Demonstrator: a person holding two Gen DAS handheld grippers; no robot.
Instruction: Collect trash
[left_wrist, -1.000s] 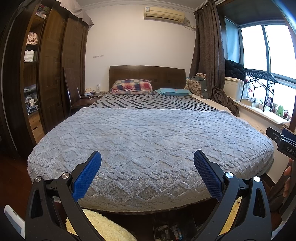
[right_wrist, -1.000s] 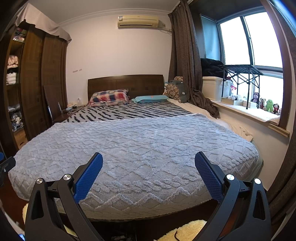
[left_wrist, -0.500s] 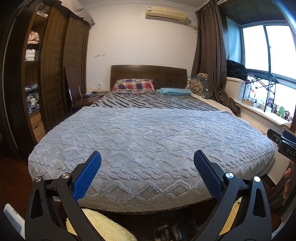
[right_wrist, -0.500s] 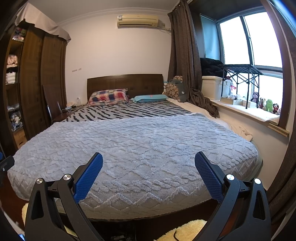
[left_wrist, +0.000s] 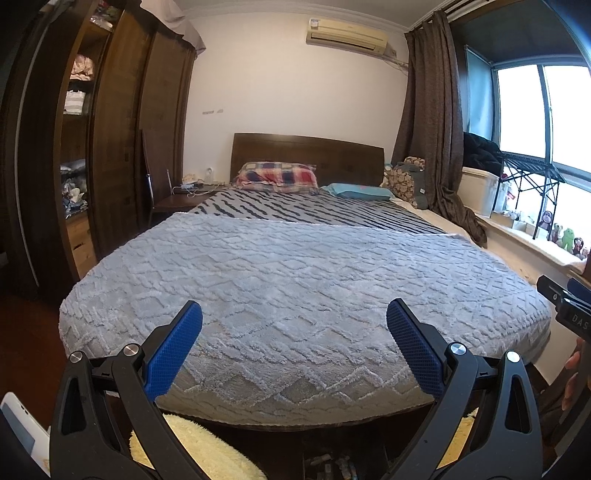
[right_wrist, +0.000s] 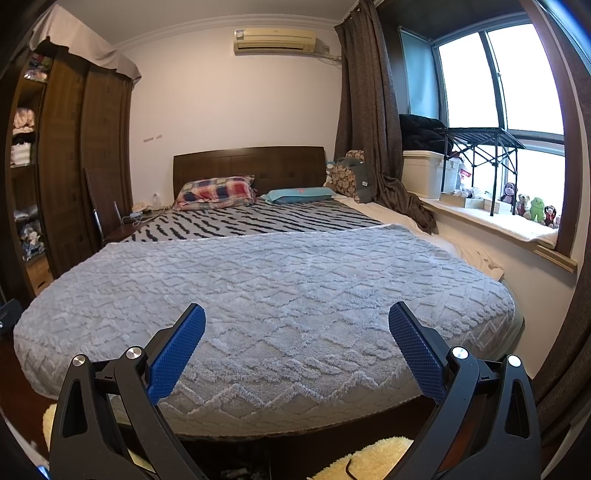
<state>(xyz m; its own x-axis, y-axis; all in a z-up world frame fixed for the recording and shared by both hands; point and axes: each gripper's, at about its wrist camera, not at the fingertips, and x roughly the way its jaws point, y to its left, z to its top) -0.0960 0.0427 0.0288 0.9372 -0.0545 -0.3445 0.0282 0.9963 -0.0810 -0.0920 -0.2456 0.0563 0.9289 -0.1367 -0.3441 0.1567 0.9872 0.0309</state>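
Observation:
My left gripper (left_wrist: 294, 319) is open and empty, held at the foot of a bed, its blue pads (left_wrist: 173, 347) wide apart. My right gripper (right_wrist: 297, 321) is open and empty too, beside it to the right; part of it shows at the right edge of the left wrist view (left_wrist: 567, 310). I see no clear piece of trash on the grey textured blanket (left_wrist: 295, 280) (right_wrist: 266, 288). Small unclear items lie on the floor under the bed's foot (left_wrist: 332, 465).
A bed with a striped sheet (left_wrist: 306, 210), plaid pillow (left_wrist: 277, 173) and teal pillow (left_wrist: 356, 192). Dark wardrobe (left_wrist: 110, 147) and nightstand (left_wrist: 177, 199) at left. Window ledge with toys (right_wrist: 528, 206) and a bin (right_wrist: 424, 173) at right. Yellow fluffy rugs (left_wrist: 199, 450) on the floor.
Both views have drifted slightly; the left gripper has shifted a little to the left, so the bed sits further right. Both grippers stay open.

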